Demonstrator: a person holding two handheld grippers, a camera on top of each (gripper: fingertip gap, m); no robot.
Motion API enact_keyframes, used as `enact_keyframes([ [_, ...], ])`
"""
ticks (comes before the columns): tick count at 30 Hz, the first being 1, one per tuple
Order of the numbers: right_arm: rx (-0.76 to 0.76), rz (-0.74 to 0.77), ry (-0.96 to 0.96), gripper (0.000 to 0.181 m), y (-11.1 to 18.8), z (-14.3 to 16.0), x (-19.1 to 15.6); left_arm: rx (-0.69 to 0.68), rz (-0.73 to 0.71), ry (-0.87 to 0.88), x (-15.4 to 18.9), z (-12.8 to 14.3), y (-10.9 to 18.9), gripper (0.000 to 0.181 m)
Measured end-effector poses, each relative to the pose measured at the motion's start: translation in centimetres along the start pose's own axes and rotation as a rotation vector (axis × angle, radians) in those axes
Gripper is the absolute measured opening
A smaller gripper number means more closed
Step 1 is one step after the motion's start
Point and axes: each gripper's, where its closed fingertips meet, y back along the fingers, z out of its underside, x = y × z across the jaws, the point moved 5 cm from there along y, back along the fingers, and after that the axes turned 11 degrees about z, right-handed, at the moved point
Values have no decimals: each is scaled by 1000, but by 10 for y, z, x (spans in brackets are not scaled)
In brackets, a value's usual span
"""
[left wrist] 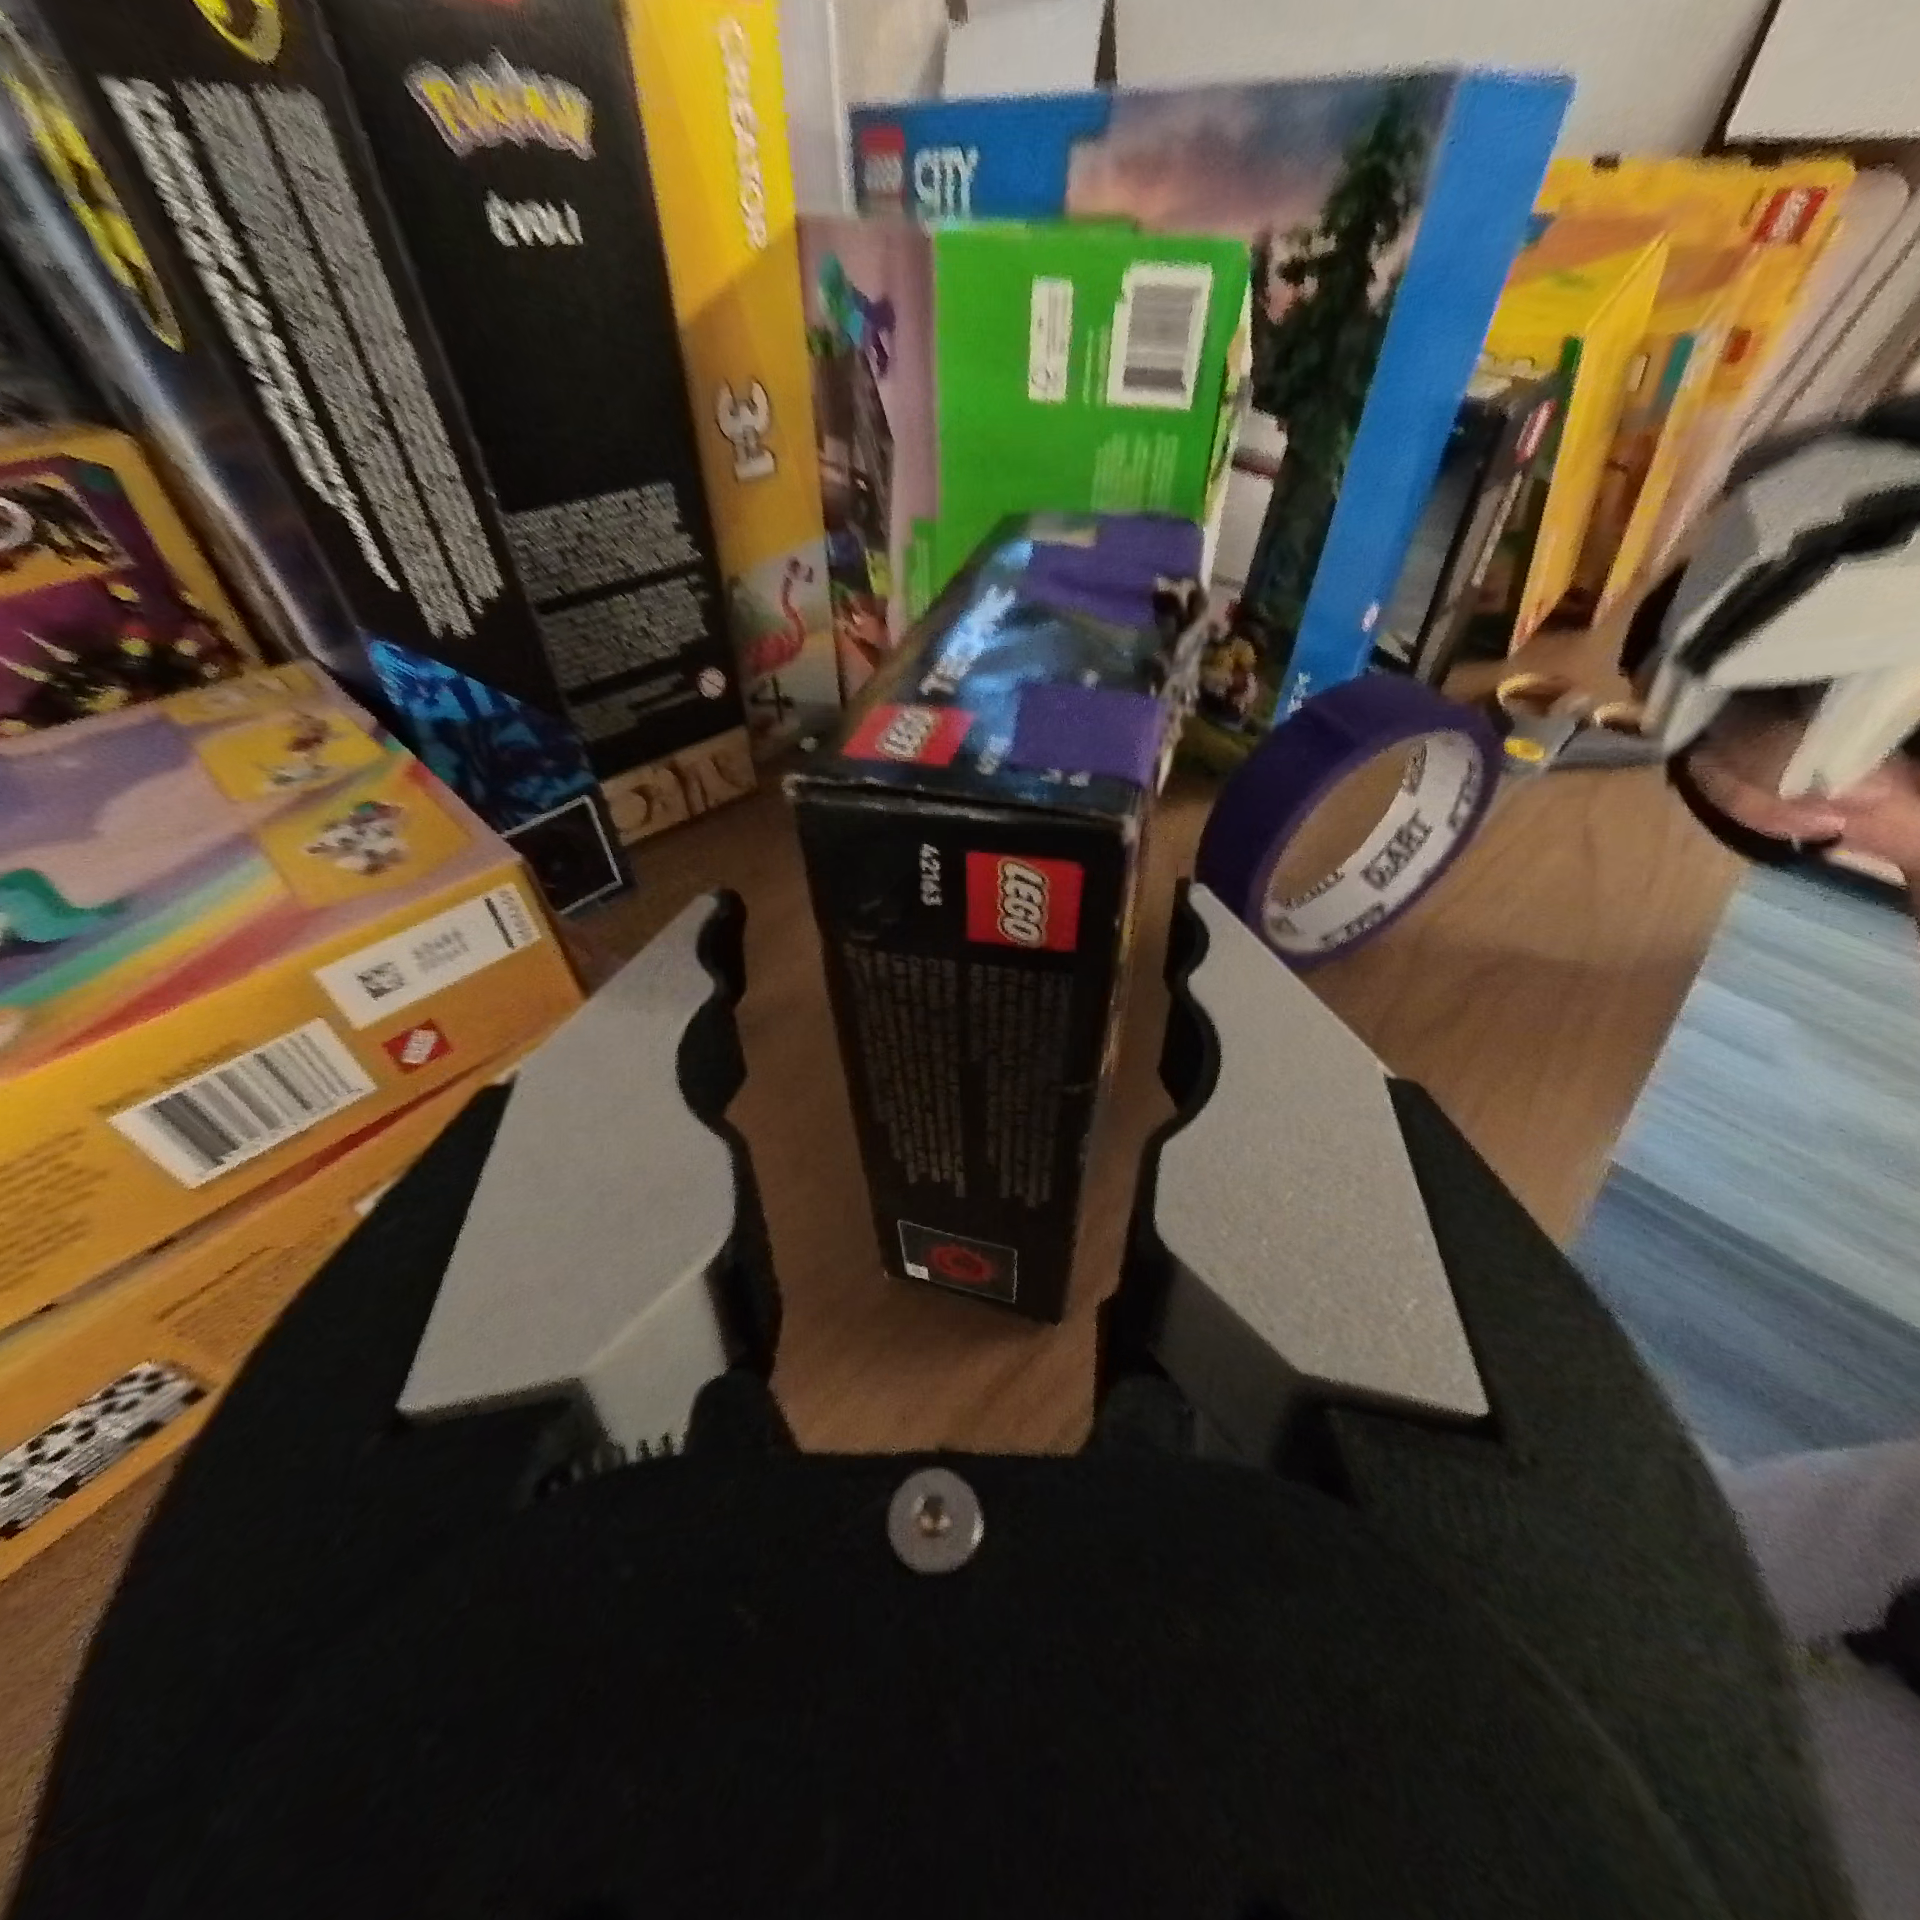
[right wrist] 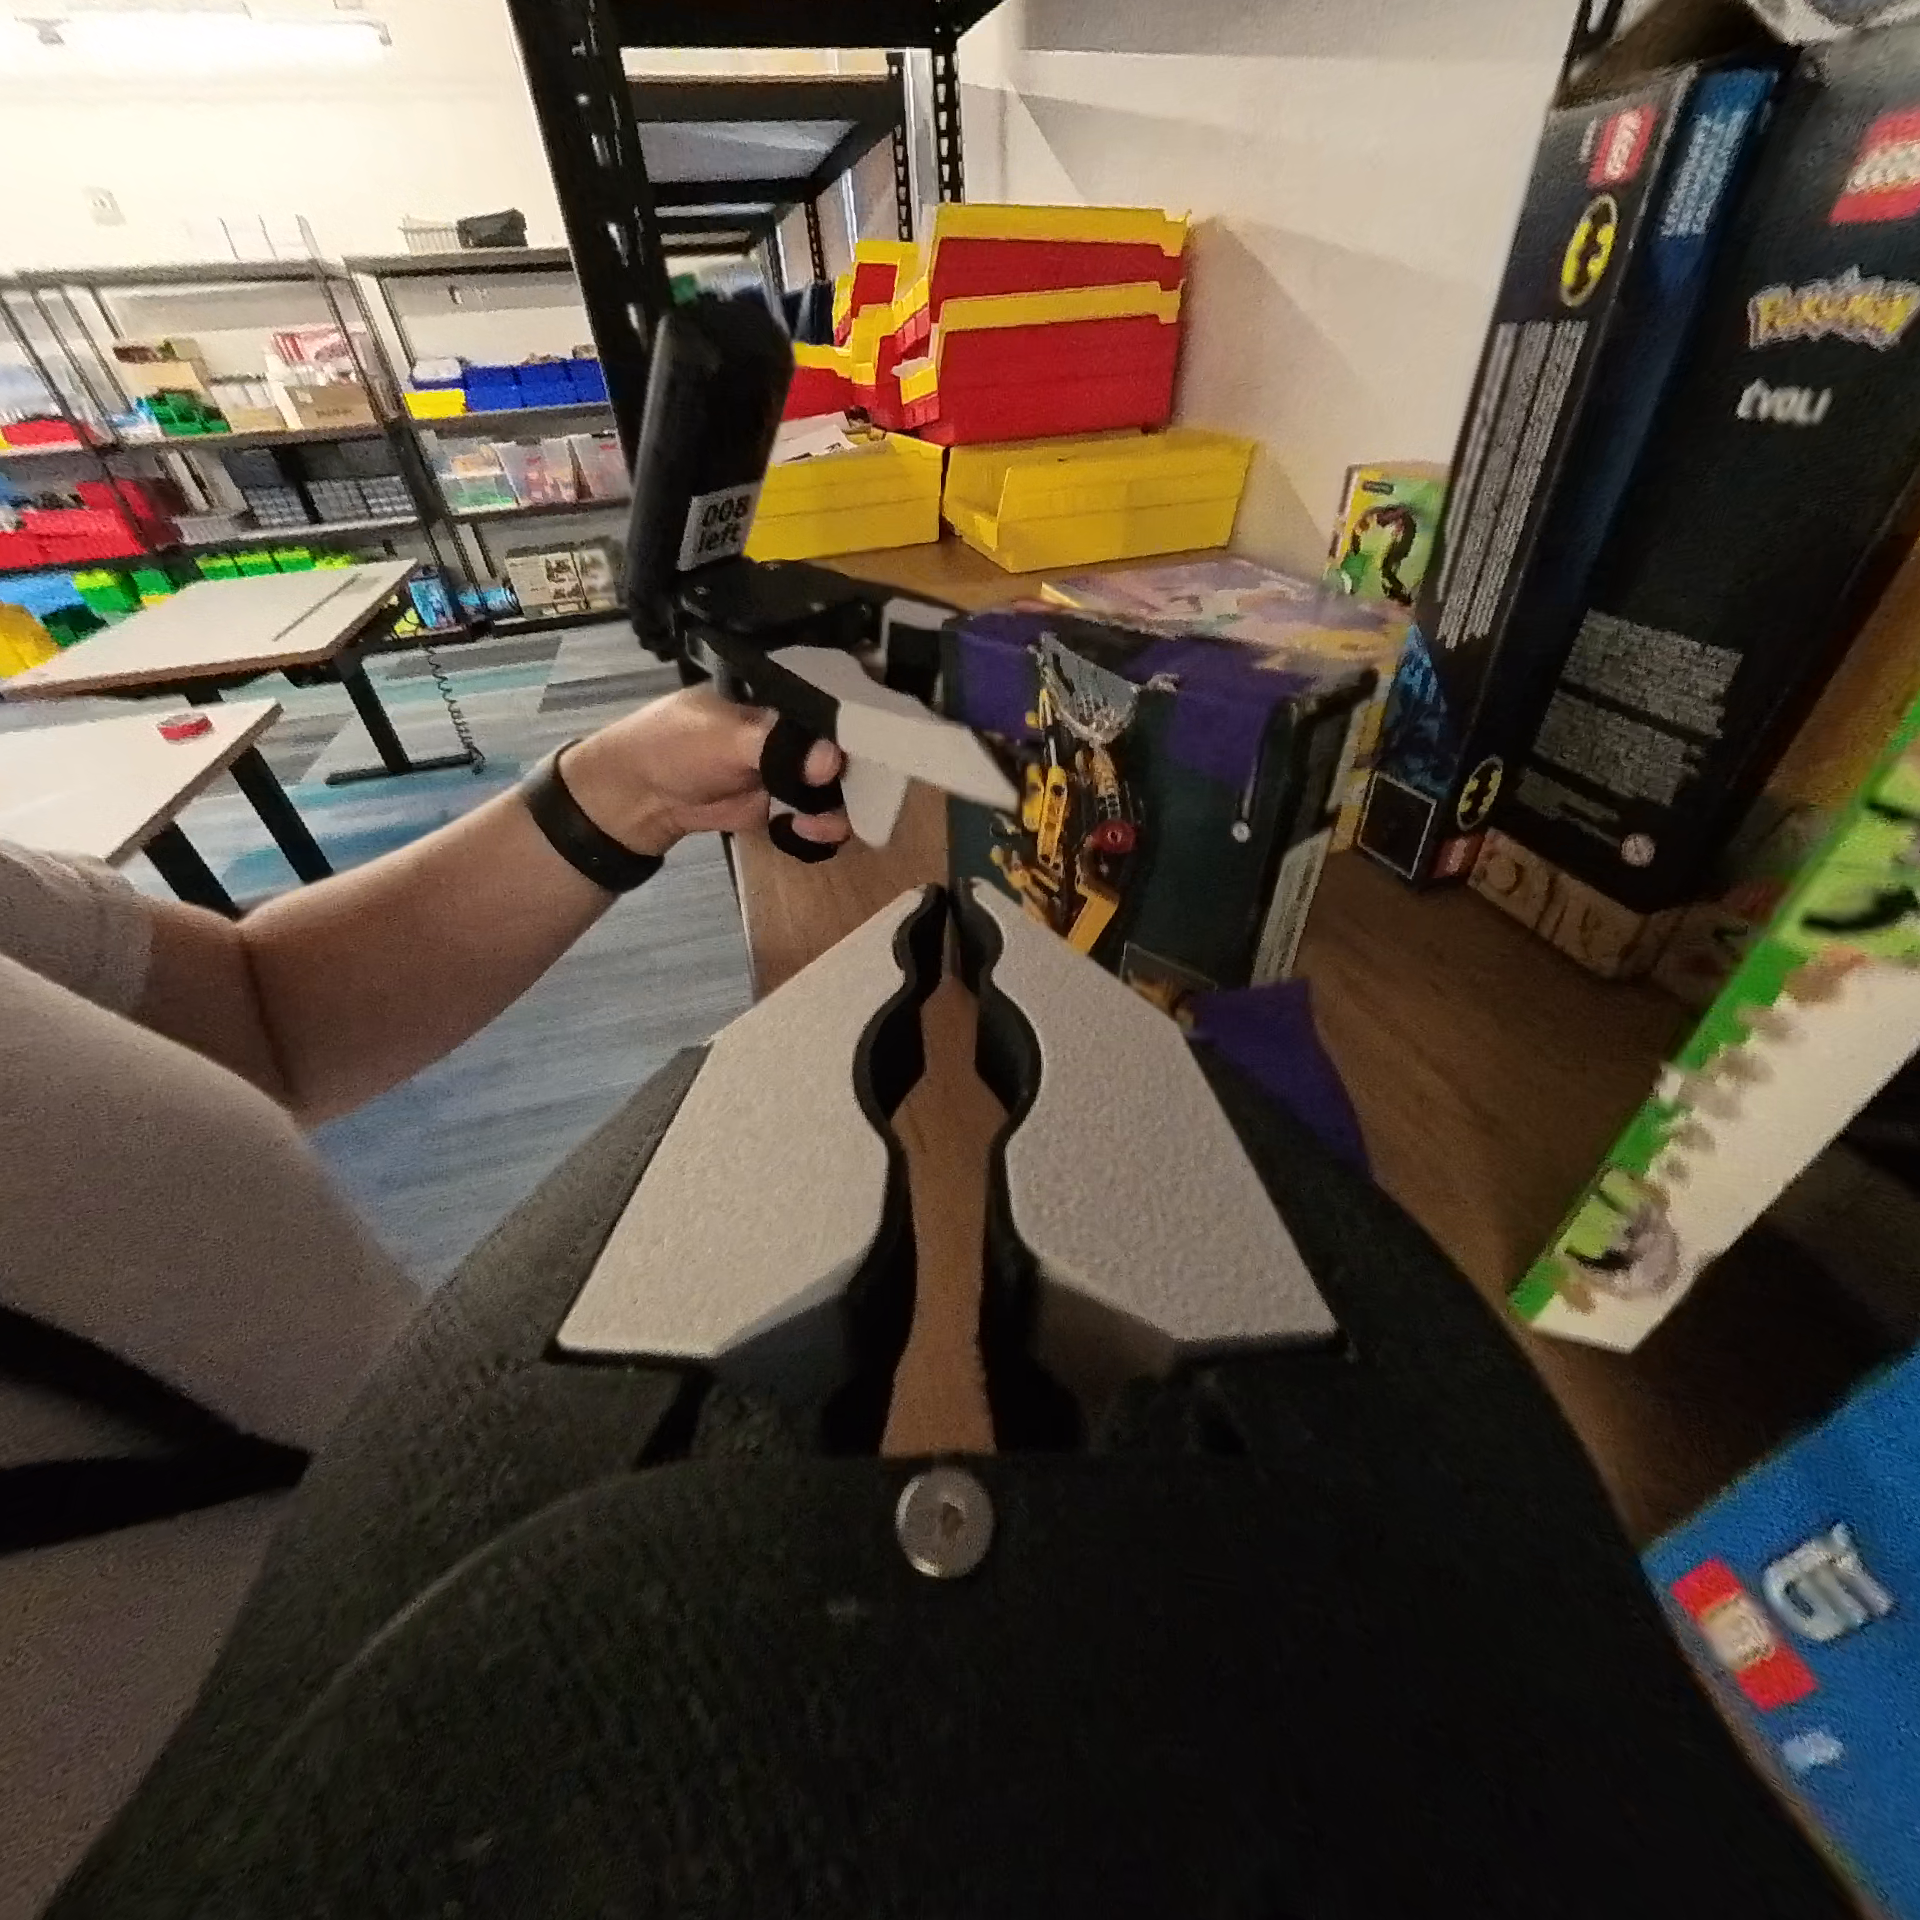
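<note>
A black toy box (left wrist: pixel 966 997) with purple tape patches stands on end on the wooden table (left wrist: pixel 1455 935). My left gripper (left wrist: pixel 956 914) is open, with the box between its fingers; the right finger (left wrist: pixel 1226 1039) is close against the box and the left finger (left wrist: pixel 644 1091) stands apart from it. A roll of purple tape (left wrist: pixel 1351 821) stands just right of the box. My right gripper (right wrist: pixel 951 904) is shut and empty, low over the table beside the tape roll (right wrist: pixel 1278 1060). The right wrist view shows a hand holding the left gripper (right wrist: pixel 894 727) at the box (right wrist: pixel 1164 790).
Flat yellow boxes (left wrist: pixel 260 987) are stacked at the left. Tall black boxes (left wrist: pixel 468 416), a green box (left wrist: pixel 1081 384) and a blue box (left wrist: pixel 1403 416) stand behind. Yellow and red bins (right wrist: pixel 1039 416) sit at the table's far end. Blue carpet (left wrist: pixel 1766 1143) lies past the table's edge.
</note>
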Motion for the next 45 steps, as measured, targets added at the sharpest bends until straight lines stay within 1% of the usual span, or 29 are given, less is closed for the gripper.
enact_keyframes([
  [3, -19, 30, 173, 2, -20, -17, -3, -96, 9, -31, -3, 13, -8, 79],
  [4, -36, 54, 245, 6, -30, -23, -4, -111, 10, -38, -4, 16, -11, 77],
  [6, -40, 91, 392, 16, -52, -36, -8, -107, 47, -43, -1, 19, -15, 62],
  [7, -42, 93, 462, 21, -64, -39, -13, -92, 69, -48, 1, 19, -17, 58],
  [8, -60, 112, 526, 27, -74, -38, -16, -80, 79, -56, 1, 19, -17, 58],
  [10, -95, 204, 660, 32, -91, -33, -16, -65, 88, -50, 1, 20, -16, 57],
  [11, -98, 245, 707, 39, -96, -27, -15, -55, 90, -40, 1, 21, -15, 57],
  [12, -121, 263, 738, 41, -101, -17, -14, -45, 91, -32, 0, 21, -15, 56],
  [13, -168, 257, 753, 50, -104, -6, -15, -39, 88, -28, 0, 21, -14, 56],
  [14, -142, 262, 769, 51, -104, -6, -19, -36, 79, -19, 0, 21, -13, 55],
  [15, -99, 261, 784, 45, -100, -10, -24, -35, 71, -17, 0, 21, -12, 55],
  [17, 23, 251, 778, 45, -92, -25, -34, -32, 53, -20, 2, 21, -10, 54],
  [20, 35, 309, 759, 55, -68, -42, -31, -10, 24, 6, 10, 21, -5, 52],
  [21, 50, 284, 724, 56, -55, -47, -34, 8, 19, 22, 15, 20, -1, 51],
  [23, 61, 162, 641, 60, -27, -48, -46, 61, 18, 58, 29, 18, 9, 51],
  [24, 39, 101, 607, 60, -14, -45, -51, 83, 20, 74, 38, 16, 16, 51],
  [27, -25, 8, 532, 63, 19, -25, -64, 101, 38, 77, 81, 14, 39, 51],
  [29, -44, -39, 473, 66, 37, -4, -73, 94, 68, 46, 126, 17, 54, 51],
  [30, -63, -66, 422, 71, 43, 8, -78, 86, 85, 36, 152, 22, 60, 51],
  [31, -99, -127, 369, 77, 51, 23, -87, 76, 104, 21, 180, 28, 65, 51],
  [33, -186, -322, 239, 79, 69, 57, -113, 51, 144, 4, 239, 47, 68, 51],
  [34, -243, -435, 177, 80, 81, 76, -129, 41, 155, 30, 267, 58, 66, 51],
  [36, -358, -641, 93, 66, 109, 118, -155, 24, 152, 108, 312, 83, 58, 51],
  [37, -389, -690, 68, 57, 121, 136, -163, 10, 135, 148, 330, 97, 53, 51],
  [40, -460, -735, -20, 57, 146, 178, -178, -30, 97, 254, 367, 133, 44, 51],
  [42, -480, -790, -81, 60, 161, 195, -193, -10, 104, 298, 386, 147, 41, 51],
  [43, -515, -839, -97, 60, 169, 204, -204, 2, 125, 305, 395, 152, 39, 51],
  [44, -558, -879, -71, 60, 178, 213, -213, 4, 155, 315, 403, 157, 38, 51],
  [45, -570, -883, -25, 57, 183, 223, -219, 0, 182, 329, 409, 162, 38, 51],
])
